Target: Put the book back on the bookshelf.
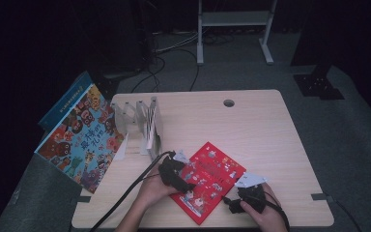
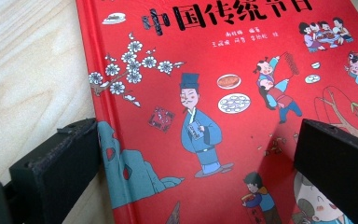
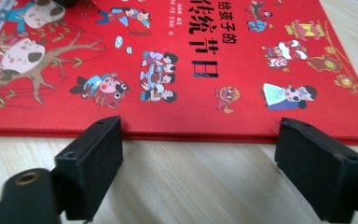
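**Red book flat on the table, not yet gripped**

Your red picture book (image 1: 208, 181) lies flat near the front edge of the table (image 1: 251, 121), turned at an angle so that one corner points toward you. Nothing has lifted it: in the right gripper view the cover rests straight on the wood.

Your left gripper (image 1: 174, 175) sits at the book's left edge. In the left gripper view its jaws stand wide apart, one out over the bare wood beside the spine, the other over the cover, pressing on nothing. Your right gripper (image 1: 245, 193) is at the book's right edge, near the table's front right. Its jaws also gape, lined up in front of the closed book's long edge with the wood showing between them and no pad on the cover.

So the approach looks done on both sides, and the grasp is what's left. If the book is bound for the clear divider rack (image 1: 142, 123) toward the back left, where the large illustrated book (image 1: 79, 137) leans off the left edge, then pinching, lifting, carrying and slotting all remain.
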`<state>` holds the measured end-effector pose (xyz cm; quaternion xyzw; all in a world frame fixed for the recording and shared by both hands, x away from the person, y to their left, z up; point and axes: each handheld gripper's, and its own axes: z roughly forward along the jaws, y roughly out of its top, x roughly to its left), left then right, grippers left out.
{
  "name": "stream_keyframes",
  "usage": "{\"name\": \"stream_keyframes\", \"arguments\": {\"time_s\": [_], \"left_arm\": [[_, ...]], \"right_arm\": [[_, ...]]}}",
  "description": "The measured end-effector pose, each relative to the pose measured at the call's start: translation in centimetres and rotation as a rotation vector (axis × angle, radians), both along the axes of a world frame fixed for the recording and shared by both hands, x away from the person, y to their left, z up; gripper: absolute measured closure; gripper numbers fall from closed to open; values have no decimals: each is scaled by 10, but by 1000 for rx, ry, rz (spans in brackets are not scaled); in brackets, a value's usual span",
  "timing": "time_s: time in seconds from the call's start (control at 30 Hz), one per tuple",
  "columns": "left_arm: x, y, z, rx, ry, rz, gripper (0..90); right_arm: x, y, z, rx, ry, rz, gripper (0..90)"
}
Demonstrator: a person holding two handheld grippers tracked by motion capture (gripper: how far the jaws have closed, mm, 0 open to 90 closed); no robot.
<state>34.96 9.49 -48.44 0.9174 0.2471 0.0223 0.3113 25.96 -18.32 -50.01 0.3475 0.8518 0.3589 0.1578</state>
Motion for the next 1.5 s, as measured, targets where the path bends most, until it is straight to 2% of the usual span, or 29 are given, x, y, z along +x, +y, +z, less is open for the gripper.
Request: {"name": "stream_keyframes", "arguments": {"time_s": [0.3,0.53,0.83,1.1,1.3,1.5], "left_arm": [[10,1,0,5,-2,53,0],[17,1,-1,-10,-7,93,0],[25,-10,-2,-23,-25,118,0],[21,-14,-5,-52,-48,190,0],[22,-18,-6,-69,-62,204,0],[22,-19,-6,-67,-63,219,0]], "right_arm": [[8,10,-1,8,3,-7,111],[8,20,-3,17,-13,-34,100],[3,33,-4,0,10,-36,0],[4,34,-5,6,28,-53,0],[4,34,-5,6,28,-53,0],[4,34,-5,6,27,-52,0]]}}
